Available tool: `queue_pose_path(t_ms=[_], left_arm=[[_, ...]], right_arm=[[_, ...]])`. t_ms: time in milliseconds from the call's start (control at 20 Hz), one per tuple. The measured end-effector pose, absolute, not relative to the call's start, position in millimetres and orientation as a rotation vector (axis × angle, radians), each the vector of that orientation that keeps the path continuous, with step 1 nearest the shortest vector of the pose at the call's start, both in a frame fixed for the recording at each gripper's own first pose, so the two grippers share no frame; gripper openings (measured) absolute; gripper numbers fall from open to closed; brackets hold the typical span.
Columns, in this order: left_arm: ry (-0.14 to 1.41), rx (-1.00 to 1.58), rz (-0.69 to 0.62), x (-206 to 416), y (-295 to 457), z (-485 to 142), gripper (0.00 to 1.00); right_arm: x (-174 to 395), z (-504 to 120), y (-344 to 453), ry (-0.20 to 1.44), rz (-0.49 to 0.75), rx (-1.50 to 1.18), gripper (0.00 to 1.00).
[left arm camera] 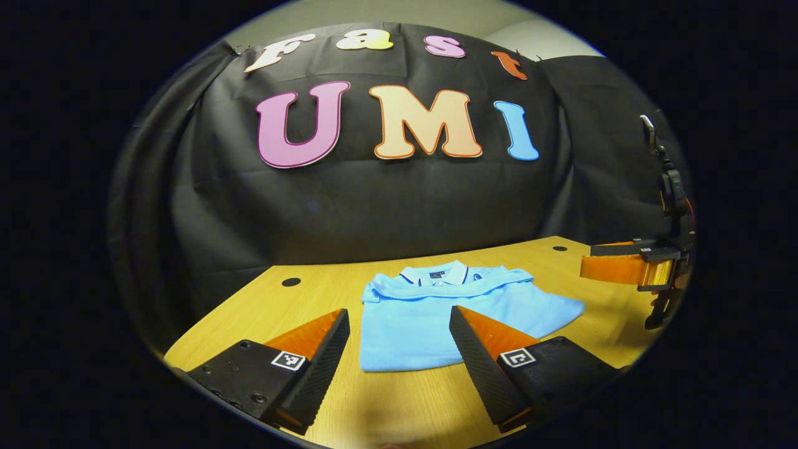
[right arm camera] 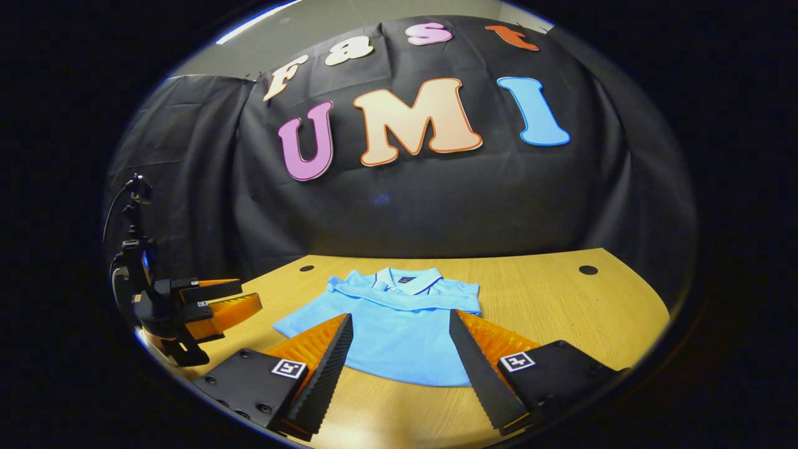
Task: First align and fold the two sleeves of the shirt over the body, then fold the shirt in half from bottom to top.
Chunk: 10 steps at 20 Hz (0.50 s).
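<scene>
Left hand-held gripper (left arm camera: 399,324) hovers over the surface (left arm camera: 262,312), jaws spread wide, holding nothing — light blue shirt (left arm camera: 430,312) lies flat just ahead, collar toward the wall, one sleeve folded across the chest, the other spread out to the side. Right hand-held gripper (right arm camera: 399,330) is likewise wide open and empty above the shirt's (right arm camera: 399,330) near hem. Right gripper view also catches a hole in the surface (right arm camera: 588,270).

- Wooden worktop (left arm camera: 399,411) — light grain, filling the lower half of both views.
- Round dark holes in it — one at left (left arm camera: 291,282), one far right (right arm camera: 588,270).
- Black cloth wall (left arm camera: 386,206) behind.
- Pale room wall (left arm camera: 399,12) at the top.
</scene>
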<state>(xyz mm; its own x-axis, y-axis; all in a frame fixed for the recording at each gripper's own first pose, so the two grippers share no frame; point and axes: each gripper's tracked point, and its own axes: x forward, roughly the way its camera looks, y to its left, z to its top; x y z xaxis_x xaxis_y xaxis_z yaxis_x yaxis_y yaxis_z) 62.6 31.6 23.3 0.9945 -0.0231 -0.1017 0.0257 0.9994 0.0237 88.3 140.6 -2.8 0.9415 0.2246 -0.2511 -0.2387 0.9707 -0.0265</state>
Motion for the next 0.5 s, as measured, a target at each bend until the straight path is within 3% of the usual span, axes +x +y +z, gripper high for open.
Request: queue_pose_path(t_ms=[200, 250, 300, 450, 500], left_arm=[[0.097, 0.005, -0.012, 36.2, 36.6, 16.8, 0.97], [0.094, 0.000, -0.010, 30.5, 37.3, 16.0, 0.92], [0.091, -0.004, -0.009, 26.4, 36.9, 14.6, 0.97], [0.086, -0.002, 0.001, 19.0, 37.2, 14.4, 0.97], [0.084, 0.000, 0.004, 17.9, 36.5, 14.2, 0.97]], right_arm=[[54.3, -4.5, 140.0, 0.218, 0.249, -0.044, 0.97], [48.3, -6.0, 138.0, 0.211, 0.249, -0.049, 0.97], [44.3, -6.5, 134.5, 0.200, 0.241, -0.065, 0.97], [36.8, -12.9, 129.2, 0.192, 0.236, -0.102, 0.97], [34.9, -15.9, 130.4, 0.199, 0.241, -0.098, 0.92]])
